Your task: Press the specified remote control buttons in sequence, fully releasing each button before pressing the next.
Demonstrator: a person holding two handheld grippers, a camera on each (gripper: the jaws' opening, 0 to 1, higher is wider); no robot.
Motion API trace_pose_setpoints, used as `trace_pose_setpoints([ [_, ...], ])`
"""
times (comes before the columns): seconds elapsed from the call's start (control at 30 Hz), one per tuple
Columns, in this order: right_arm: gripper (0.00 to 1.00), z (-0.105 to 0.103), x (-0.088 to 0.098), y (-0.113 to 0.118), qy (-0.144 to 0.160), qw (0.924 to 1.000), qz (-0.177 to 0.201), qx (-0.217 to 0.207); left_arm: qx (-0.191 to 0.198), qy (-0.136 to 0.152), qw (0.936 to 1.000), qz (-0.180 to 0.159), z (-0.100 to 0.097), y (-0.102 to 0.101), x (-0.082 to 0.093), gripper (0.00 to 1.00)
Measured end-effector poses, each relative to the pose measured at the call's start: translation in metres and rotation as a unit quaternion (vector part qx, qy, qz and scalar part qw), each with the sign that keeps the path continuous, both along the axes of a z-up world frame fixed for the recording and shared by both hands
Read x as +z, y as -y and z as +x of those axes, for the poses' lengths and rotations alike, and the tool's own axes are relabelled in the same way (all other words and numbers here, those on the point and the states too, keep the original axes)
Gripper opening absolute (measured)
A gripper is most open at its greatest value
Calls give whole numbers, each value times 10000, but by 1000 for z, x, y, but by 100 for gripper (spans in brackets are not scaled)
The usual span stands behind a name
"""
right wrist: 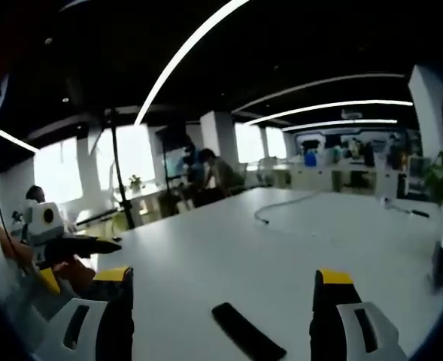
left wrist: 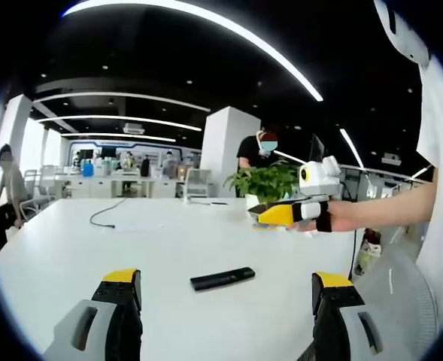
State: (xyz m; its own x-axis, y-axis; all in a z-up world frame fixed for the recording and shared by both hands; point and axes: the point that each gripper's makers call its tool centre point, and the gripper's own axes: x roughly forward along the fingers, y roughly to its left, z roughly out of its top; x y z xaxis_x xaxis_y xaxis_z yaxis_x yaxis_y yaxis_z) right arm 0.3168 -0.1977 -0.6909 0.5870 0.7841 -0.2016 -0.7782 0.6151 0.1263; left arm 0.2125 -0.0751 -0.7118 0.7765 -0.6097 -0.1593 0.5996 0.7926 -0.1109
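Note:
A slim black remote control (left wrist: 223, 279) lies flat on the white table (left wrist: 93, 248), just ahead of my left gripper (left wrist: 226, 295). That gripper's yellow-tipped jaws stand wide apart, open and holding nothing. My right gripper (left wrist: 272, 216) hovers over the table beyond the remote, held by a hand coming in from the right. In the right gripper view the remote (right wrist: 247, 332) lies low between that gripper's (right wrist: 225, 289) wide-open jaws, some way below them. The left gripper (right wrist: 86, 247) shows at the left edge there. Neither gripper touches the remote.
A black cable (left wrist: 104, 214) trails across the far side of the table, and a potted plant (left wrist: 266, 182) stands by the back edge. A white fan-like guard (left wrist: 405, 301) sits off the right side. People and desks fill the office behind.

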Motion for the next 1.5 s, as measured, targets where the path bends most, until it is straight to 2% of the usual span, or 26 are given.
trace_pose_setpoints([
  [0.33,96,-27,14,22,173,9993,21,-328,13,109,9998,-140,0,-2,6,99],
  [0.73,92,-62,10,46,305,9974,-65,-644,25,156,9996,-246,-2,-3,10,99],
  [0.97,91,-79,3,62,188,9962,-25,-852,58,120,9995,-287,-2,-4,10,99],
  [1.23,91,-92,-5,78,86,9946,-76,-1029,18,70,9997,-252,-3,-2,7,99],
  [1.37,91,-94,-9,86,212,9930,-281,-1124,69,49,9997,-250,-2,-4,7,99],
  [1.5,90,-91,-8,91,169,9912,-53,-1313,113,59,9996,-261,-1,-6,7,99],
])
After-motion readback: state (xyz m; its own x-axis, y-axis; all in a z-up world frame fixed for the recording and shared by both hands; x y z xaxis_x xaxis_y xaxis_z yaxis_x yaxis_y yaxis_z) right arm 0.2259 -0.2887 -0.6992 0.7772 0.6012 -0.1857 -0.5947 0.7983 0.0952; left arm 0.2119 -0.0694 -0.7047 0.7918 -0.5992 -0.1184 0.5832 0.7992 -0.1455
